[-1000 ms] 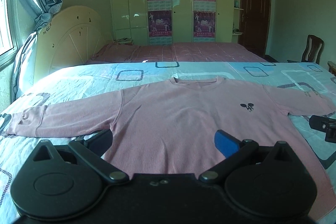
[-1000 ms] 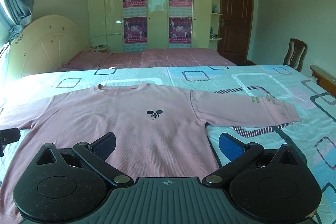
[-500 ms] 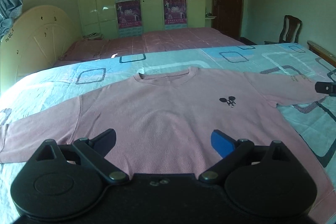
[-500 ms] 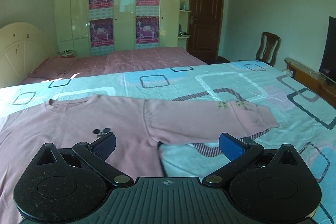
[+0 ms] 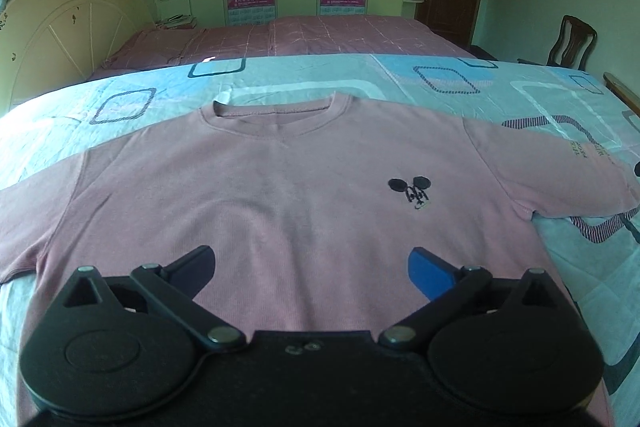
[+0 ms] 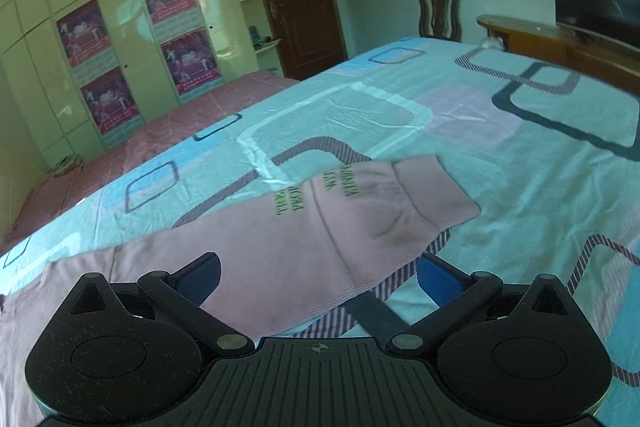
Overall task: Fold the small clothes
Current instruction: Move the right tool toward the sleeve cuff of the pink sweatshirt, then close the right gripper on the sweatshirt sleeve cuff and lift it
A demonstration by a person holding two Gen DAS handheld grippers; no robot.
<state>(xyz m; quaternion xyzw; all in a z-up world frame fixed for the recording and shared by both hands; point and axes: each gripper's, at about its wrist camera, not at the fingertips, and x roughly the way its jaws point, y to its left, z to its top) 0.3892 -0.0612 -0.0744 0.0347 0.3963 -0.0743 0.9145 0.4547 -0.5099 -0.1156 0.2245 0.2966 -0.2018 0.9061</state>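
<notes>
A pink sweatshirt [image 5: 280, 195] lies face up and flat on the patterned bed [image 5: 460, 83], its collar [image 5: 276, 111] on the far side from me and nothing yet folded. My left gripper [image 5: 312, 267] hangs released over the lower body of the sweatshirt, jaws spread wide with cloth showing between them and nothing in its grasp. My right gripper [image 6: 320, 277], likewise spread and holding nothing, points at the garment's sleeve [image 6: 320, 227], which stretches out ahead of it, the cuff [image 6: 432, 195] lying beyond and to the right of its blue finger [image 6: 436, 279], the green lettering [image 6: 316, 191] straight ahead. I judge this to be the opening of the first fold: the approach to the sleeve, before any pinch. The next move calls for bringing the right gripper down near the cuff, closing on the cloth alone and not the bedcover under it, then carrying the sleeve across the chest, towards the small mouse emblem [image 5: 412, 189], while the left gripper steadies the body so it does not drag or wrinkle.
</notes>
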